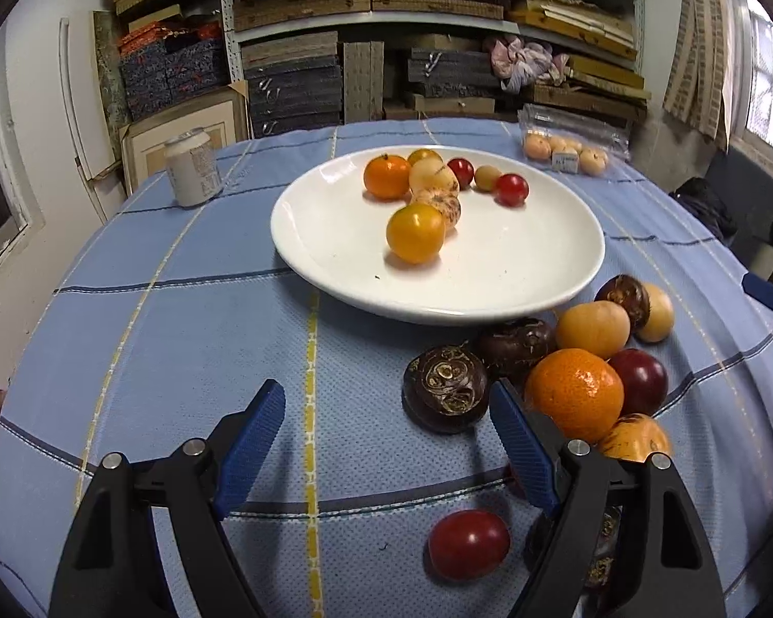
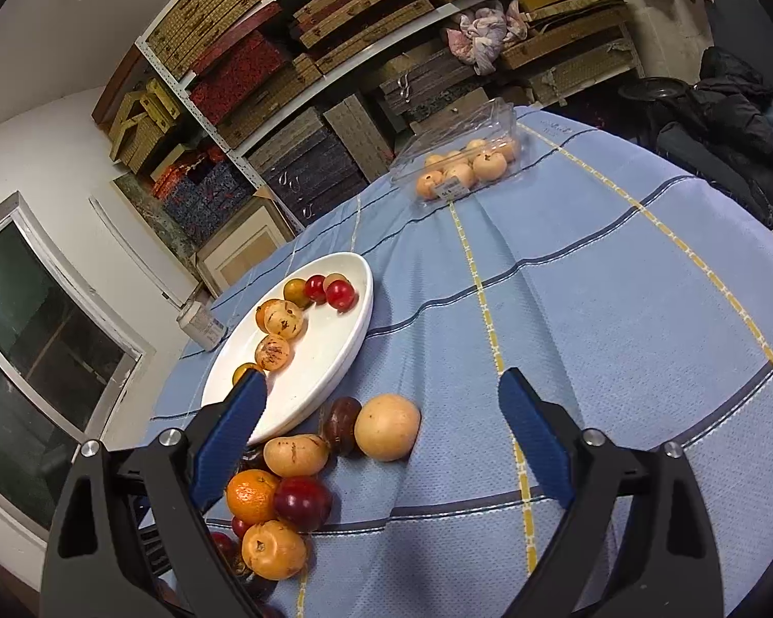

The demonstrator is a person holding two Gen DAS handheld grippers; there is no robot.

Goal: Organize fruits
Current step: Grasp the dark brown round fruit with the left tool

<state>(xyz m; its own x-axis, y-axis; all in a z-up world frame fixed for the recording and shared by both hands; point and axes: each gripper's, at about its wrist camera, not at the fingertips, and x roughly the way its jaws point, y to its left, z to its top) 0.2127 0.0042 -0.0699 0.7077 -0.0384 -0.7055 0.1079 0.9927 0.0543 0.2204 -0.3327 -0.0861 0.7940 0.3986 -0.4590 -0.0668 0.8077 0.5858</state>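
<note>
Both the left tongs and right tongs stand apart and empty over the bench's blue checked cloth, where glossy tomatoes, a dimpled mandarin and dark water chestnuts cluster beside a smooth white plate of fruit; no label is legible.

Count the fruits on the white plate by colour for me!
Red fruits: 2
Yellow fruits: 2
Orange fruit: 1
Pale tan fruits: 3
Total on the plate: 8
</note>
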